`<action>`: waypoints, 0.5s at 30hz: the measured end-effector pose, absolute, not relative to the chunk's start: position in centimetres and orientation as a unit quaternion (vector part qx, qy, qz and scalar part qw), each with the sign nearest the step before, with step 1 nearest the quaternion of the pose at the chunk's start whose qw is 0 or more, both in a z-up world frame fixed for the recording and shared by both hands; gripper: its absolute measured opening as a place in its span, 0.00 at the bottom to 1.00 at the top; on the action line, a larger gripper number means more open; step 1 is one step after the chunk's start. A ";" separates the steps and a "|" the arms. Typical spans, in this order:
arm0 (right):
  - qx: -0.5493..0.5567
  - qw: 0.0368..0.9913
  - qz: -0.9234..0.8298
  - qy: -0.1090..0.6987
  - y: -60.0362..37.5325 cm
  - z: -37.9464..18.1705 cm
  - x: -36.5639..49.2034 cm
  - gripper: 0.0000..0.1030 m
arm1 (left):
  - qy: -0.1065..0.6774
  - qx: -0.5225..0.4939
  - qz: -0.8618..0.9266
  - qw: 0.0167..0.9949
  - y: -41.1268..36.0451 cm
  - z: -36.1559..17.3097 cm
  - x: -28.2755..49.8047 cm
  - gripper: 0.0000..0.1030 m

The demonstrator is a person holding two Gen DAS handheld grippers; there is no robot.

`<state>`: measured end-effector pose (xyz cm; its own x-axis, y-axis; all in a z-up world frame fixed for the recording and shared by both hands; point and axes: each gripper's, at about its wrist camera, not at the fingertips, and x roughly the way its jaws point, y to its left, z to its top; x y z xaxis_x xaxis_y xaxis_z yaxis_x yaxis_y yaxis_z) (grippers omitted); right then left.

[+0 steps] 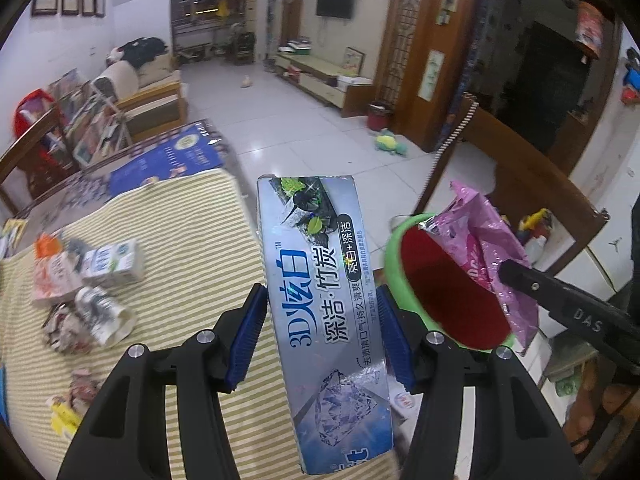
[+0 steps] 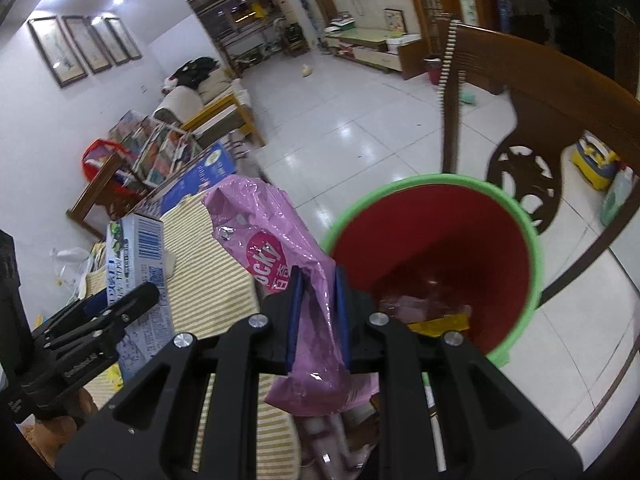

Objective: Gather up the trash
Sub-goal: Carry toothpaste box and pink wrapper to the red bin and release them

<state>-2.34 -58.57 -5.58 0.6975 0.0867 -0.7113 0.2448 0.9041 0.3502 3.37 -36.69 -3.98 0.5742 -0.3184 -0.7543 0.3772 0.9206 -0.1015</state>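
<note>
**Both grippers carry trash beside the red bin**

The left gripper [image 1: 322,334] has its jaws clamped on a silver-blue toothpaste box [image 1: 320,300], the blue pads pressing the box's two long sides. The box runs lengthwise between the jaws, one end sticking out well past the fingertips and the other reaching back toward the camera. Below the jaws lies a table covered with a yellow-and-white striped cloth [image 1: 180,240]. To the left of the jaws, on that cloth, sits a loose cluster of more trash: crumpled cartons and wrappers [image 1: 92,280], blurred in this view.

The right gripper [image 2: 316,312] has its jaws pinched nearly together on a pink snack wrapper [image 2: 272,240]. The wrapper's upper part rises ahead of the fingertips and leans left, while its lower end hangs down behind the pads. Just to the right of these jaws, and slightly ahead, stands a red bin with a green rim [image 2: 536,248], its mouth open toward the camera. Some scraps, one yellow, lie at its bottom [image 2: 440,320]. The wrapper is beside the rim, not inside the bin.

In the left wrist view the bin [image 1: 394,248] stands right of the box, with the pink wrapper at its far edge. A wooden chair [image 2: 560,92] stands behind the bin on the tiled floor.
</note>
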 end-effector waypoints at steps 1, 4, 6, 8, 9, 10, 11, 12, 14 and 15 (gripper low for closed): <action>0.218 0.895 -0.052 0.386 -59.4 -5.7 -2.6 0.16 | 0.417 0.034 -0.206 0.885 -37.6 -3.9 3.4 0.52; 0.226 0.892 -0.071 0.385 -61.6 -6.0 -2.9 0.16 | 0.416 0.036 -0.232 0.879 -40.0 -3.9 3.7 0.52; 0.234 0.889 -0.086 0.384 -63.3 -6.4 -3.3 0.16 | 0.418 0.038 -0.247 0.873 -41.2 -4.2 4.1 0.52; 0.238 0.887 -0.098 0.384 -64.6 -6.6 -3.6 0.16 | 0.424 0.038 -0.266 0.865 -43.1 -4.7 4.4 0.52; 0.240 0.885 -0.103 0.385 -65.2 -6.6 -3.4 0.16 | 0.426 0.038 -0.272 0.862 -43.7 -4.9 4.5 0.52; 0.243 0.883 -0.110 0.385 -65.9 -6.8 -3.6 0.16 | 0.429 0.038 -0.282 0.857 -44.7 -5.2 4.7 0.52; 0.245 0.882 -0.114 0.386 -66.4 -6.9 -3.6 0.16 | 0.432 0.039 -0.289 0.853 -45.4 -5.5 4.8 0.52; 0.248 0.880 -0.119 0.386 -67.0 -7.1 -3.7 0.16 | 0.437 0.041 -0.296 0.849 -46.1 -5.8 5.0 0.52; 0.253 0.878 -0.125 0.388 -67.7 -7.3 -3.8 0.16 | 0.445 0.045 -0.309 0.839 -47.7 -6.3 5.1 0.52; 0.254 0.877 -0.128 0.388 -68.0 -7.4 -3.9 0.16 | 0.446 0.047 -0.314 0.837 -48.3 -6.5 5.2 0.52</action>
<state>-3.87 -68.04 -7.37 0.6663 -0.0272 -0.7451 0.4215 0.8381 0.3463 5.19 -48.31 -6.50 0.4052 -0.4829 -0.7763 0.5674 0.7986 -0.2007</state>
